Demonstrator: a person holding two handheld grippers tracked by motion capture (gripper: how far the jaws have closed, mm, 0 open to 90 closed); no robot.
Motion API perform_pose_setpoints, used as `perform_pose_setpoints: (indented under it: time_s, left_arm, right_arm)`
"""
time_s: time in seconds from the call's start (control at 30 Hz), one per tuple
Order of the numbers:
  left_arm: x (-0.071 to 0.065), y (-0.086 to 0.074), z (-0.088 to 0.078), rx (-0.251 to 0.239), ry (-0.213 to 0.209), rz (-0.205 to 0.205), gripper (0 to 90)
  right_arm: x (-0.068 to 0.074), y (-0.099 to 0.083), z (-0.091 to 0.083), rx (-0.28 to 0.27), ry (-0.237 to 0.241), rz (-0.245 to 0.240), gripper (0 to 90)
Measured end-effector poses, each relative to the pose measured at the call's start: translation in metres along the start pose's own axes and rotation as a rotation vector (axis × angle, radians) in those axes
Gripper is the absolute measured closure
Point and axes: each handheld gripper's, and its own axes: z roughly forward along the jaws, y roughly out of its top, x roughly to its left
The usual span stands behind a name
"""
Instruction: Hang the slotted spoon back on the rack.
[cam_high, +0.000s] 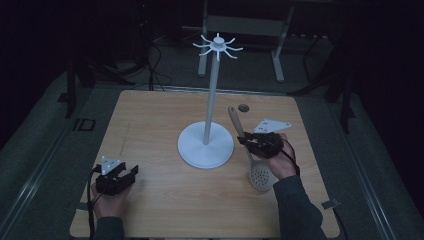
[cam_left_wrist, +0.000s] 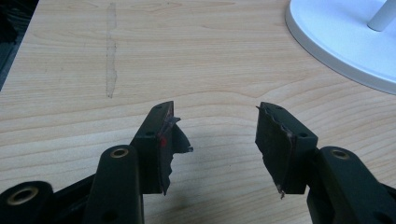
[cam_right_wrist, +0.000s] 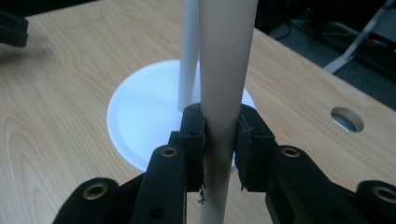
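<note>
High view: right gripper clamps a wooden-handled skimmer spoon beside the white hook stand; left gripper rests apart on the table.
Left gripper view: jaws spread, empty.
Right gripper view: pads pinch the handle; keep it upright and the grip firm, aiming for a top hook

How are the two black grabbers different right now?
The right gripper has its jaws shut on the wooden handle of a slotted spoon; the left gripper has open jaws with nothing between them. The right gripper is beside the white stand; the left gripper sits farther away, near the table's front edge. Both are black and hand-held.
</note>
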Motion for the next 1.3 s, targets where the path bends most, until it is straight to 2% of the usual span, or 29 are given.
perform_pose_setpoints:
  time_s: [0.63, 1.3]
  left_arm:
    - [0.0, 0.0, 0.0, -0.004, 0.002, -0.003, 47.8]
    - [0.0, 0.0, 0.0, -0.004, 0.001, -0.002, 47.7]
  right_arm:
    - [0.01, 0.021, -0.009, -0.122, -0.014, -0.02, 74.7]
    - [0.012, 0.036, -0.013, -0.19, -0.025, -0.001, 74.7]
